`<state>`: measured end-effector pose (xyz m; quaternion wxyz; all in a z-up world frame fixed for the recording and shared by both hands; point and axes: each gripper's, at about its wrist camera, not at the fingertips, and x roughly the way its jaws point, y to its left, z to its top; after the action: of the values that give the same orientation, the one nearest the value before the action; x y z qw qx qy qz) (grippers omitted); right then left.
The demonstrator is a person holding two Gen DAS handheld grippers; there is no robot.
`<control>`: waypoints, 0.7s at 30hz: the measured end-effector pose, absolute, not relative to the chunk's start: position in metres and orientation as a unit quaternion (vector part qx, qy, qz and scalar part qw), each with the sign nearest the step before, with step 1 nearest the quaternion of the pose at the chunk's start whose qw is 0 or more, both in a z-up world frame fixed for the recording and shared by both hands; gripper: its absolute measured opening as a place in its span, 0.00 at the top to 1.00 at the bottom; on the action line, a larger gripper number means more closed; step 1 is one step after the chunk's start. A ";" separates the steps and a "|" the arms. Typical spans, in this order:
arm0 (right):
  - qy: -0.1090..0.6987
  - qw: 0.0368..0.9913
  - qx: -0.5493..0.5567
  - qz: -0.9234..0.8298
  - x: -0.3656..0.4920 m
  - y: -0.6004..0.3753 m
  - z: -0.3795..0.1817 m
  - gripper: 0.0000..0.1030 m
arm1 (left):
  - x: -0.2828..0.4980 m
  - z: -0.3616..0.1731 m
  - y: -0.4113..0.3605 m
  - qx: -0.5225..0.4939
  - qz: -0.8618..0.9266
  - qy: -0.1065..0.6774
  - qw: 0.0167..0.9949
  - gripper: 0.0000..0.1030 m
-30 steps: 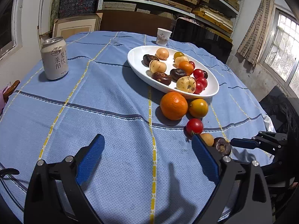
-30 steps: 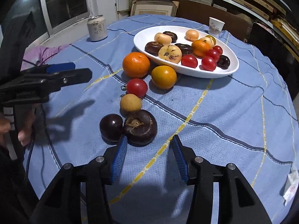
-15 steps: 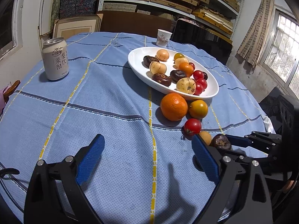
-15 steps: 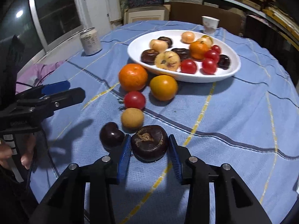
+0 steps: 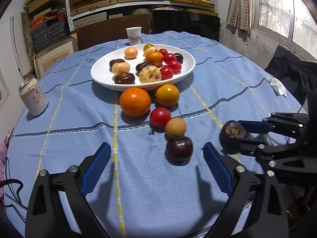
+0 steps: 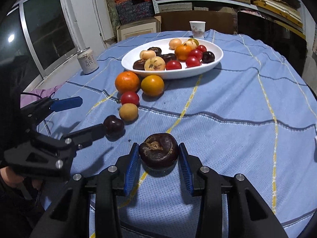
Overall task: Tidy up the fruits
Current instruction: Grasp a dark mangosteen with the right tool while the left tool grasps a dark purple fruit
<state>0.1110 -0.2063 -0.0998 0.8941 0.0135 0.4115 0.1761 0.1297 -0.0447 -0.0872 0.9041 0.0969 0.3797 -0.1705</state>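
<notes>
Right gripper [image 6: 158, 157] angled down at the table, pads clamped on both sides of a wrinkled dark fruit [image 6: 158, 150], held just off the blue cloth [image 6: 227, 138]. Left gripper [image 5: 156, 166] tilted downward too, jaws spread wide, empty, a dark plum [image 5: 179, 147] on the cloth between its fingertips. White plate [image 5: 103, 75] of fruit beyond, well apart.
</notes>
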 end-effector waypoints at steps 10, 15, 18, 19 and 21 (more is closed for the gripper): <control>0.412 0.892 0.027 0.183 0.111 -0.210 -0.101 0.60 | 0.148 -0.103 -0.053 0.086 -0.169 0.429 0.883 0.30; 0.415 0.890 0.039 0.186 0.113 -0.213 -0.102 0.60 | 0.140 -0.100 -0.060 0.087 -0.188 0.413 0.887 0.62; 0.415 0.890 0.041 0.187 0.113 -0.213 -0.102 0.60 | 0.136 -0.099 -0.063 0.088 -0.194 0.409 0.887 0.69; 0.415 0.890 0.042 0.187 0.112 -0.213 -0.102 0.60 | 0.136 -0.099 -0.063 0.087 -0.195 0.408 0.888 0.69; 0.415 0.890 0.042 0.187 0.113 -0.213 -0.102 0.60 | 0.136 -0.098 -0.061 0.081 -0.195 0.408 0.888 0.70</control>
<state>0.1126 -0.2134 -0.1025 0.8895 0.0424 0.4148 0.1869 0.1362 -0.0609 -0.0980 0.8884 0.0808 0.4076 -0.1951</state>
